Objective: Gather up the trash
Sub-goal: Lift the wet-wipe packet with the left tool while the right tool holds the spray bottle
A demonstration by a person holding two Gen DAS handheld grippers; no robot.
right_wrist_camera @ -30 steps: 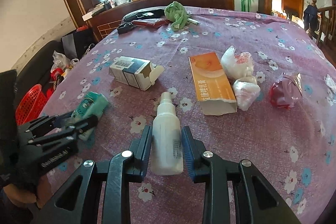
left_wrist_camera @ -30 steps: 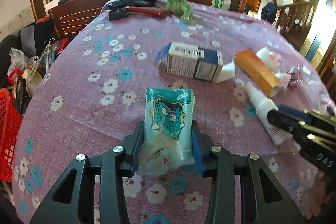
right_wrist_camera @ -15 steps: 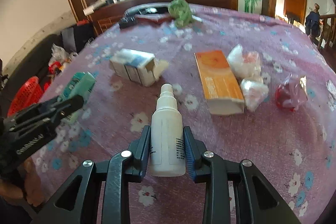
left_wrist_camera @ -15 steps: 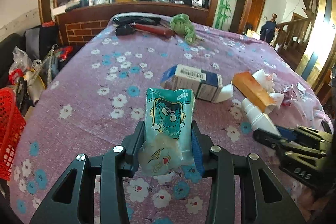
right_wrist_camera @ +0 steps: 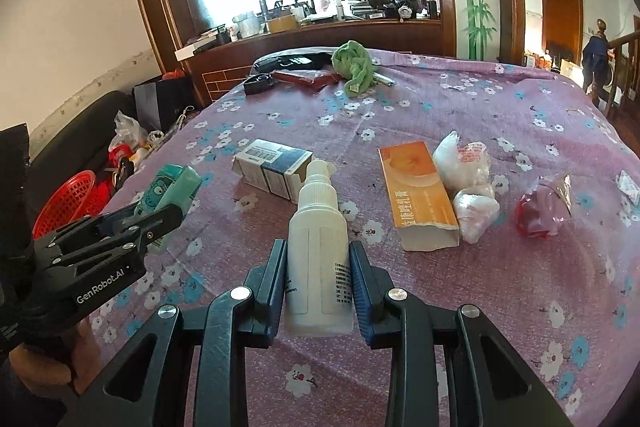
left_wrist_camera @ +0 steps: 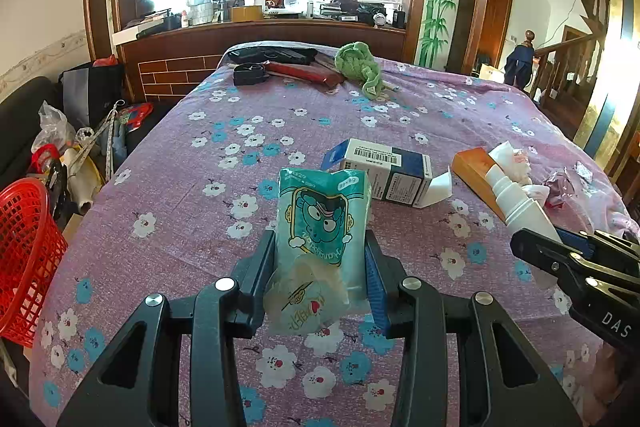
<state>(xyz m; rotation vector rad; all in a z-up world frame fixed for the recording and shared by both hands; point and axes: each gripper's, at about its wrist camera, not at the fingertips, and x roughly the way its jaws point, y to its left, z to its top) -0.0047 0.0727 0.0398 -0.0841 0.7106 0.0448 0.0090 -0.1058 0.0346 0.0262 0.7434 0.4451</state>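
My left gripper (left_wrist_camera: 320,263) is shut on a teal cartoon-printed wrapper (left_wrist_camera: 322,227), held clear above the purple flowered tablecloth (left_wrist_camera: 180,195). My right gripper (right_wrist_camera: 319,265) is shut on a white spray bottle (right_wrist_camera: 319,247), its nozzle pointing away, lifted off the cloth. Each gripper shows in the other view: the right gripper (left_wrist_camera: 568,259) at the right edge with the bottle (left_wrist_camera: 516,199), the left gripper (right_wrist_camera: 132,227) at the left with the wrapper (right_wrist_camera: 172,191). On the cloth lie a blue-and-white carton (right_wrist_camera: 276,169), an orange box (right_wrist_camera: 416,195), white crumpled bags (right_wrist_camera: 464,163) and a red wrapper (right_wrist_camera: 542,207).
A red plastic basket (left_wrist_camera: 24,259) stands on the floor off the table's left edge, beside bags and clutter. At the table's far end lie a green cloth (left_wrist_camera: 358,65), a black case (left_wrist_camera: 272,55) and a red pouch (left_wrist_camera: 304,73). A person stands far right by the stairs.
The right gripper has lifted the spray bottle off the cloth. Both views have tilted upward, showing more of the room; the left gripper keeps its hold on the wrapper.
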